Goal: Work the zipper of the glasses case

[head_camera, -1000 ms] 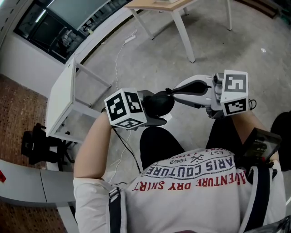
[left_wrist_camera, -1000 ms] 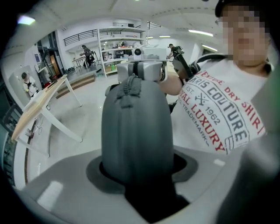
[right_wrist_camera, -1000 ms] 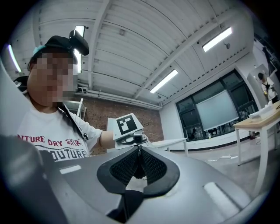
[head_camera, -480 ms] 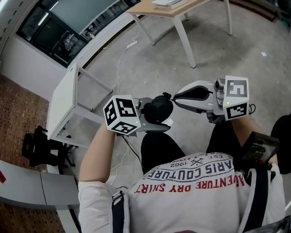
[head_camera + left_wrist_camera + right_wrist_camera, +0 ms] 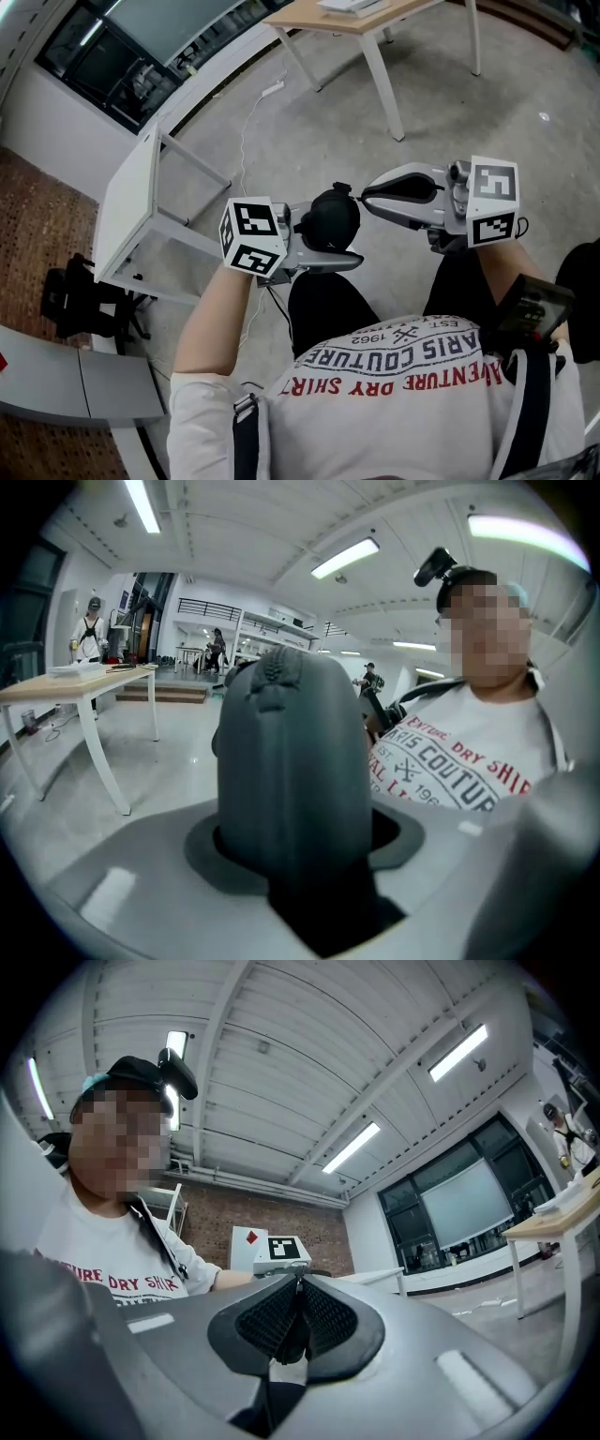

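The black glasses case [image 5: 330, 220] is held in the air above the person's lap. My left gripper [image 5: 324, 236] is shut on it; in the left gripper view the dark grey case [image 5: 291, 752] stands upright between the jaws and fills the middle. My right gripper [image 5: 362, 197] reaches in from the right, its tip at the case's upper right edge. In the right gripper view its ribbed pads [image 5: 267, 1321] are pressed almost together on a thin dark zipper pull [image 5: 294, 1333]. The zipper track itself is hidden from all views.
A wooden-topped table [image 5: 361, 17] with white legs stands ahead, and a white table [image 5: 127, 202] stands at the left. A white cable [image 5: 246, 117] runs across the concrete floor. A black device [image 5: 532, 302] hangs at the person's right hip. People [image 5: 89, 630] stand far off.
The left gripper has turned and dropped slightly with the case in it, and the right gripper has followed. Both grips look the same.
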The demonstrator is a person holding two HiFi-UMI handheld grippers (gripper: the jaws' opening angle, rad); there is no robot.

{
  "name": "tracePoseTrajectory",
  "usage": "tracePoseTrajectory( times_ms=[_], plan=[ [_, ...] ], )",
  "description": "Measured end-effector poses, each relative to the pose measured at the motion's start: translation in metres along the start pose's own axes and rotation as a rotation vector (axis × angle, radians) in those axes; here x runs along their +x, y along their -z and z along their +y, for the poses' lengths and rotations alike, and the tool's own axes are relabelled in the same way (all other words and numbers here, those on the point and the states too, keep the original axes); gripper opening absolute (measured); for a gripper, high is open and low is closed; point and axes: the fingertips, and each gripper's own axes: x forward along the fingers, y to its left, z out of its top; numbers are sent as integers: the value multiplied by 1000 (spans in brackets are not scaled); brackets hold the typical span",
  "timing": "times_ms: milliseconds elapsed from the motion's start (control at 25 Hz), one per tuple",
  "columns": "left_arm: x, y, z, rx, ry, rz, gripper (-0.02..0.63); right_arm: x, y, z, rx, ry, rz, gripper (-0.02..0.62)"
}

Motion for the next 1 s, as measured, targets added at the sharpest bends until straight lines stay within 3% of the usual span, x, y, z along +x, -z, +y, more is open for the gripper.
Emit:
tracePoseTrajectory(
  times_ms=[280, 1000],
  plan=[
    [0, -8, 0, -48, 18, -106, 249, -1, 1, -2, 14, 1, -6, 21],
    [-10, -47, 4, -210, 45, -494, 249, -2, -2, -5, 34, 23, -58, 20]
  ],
)
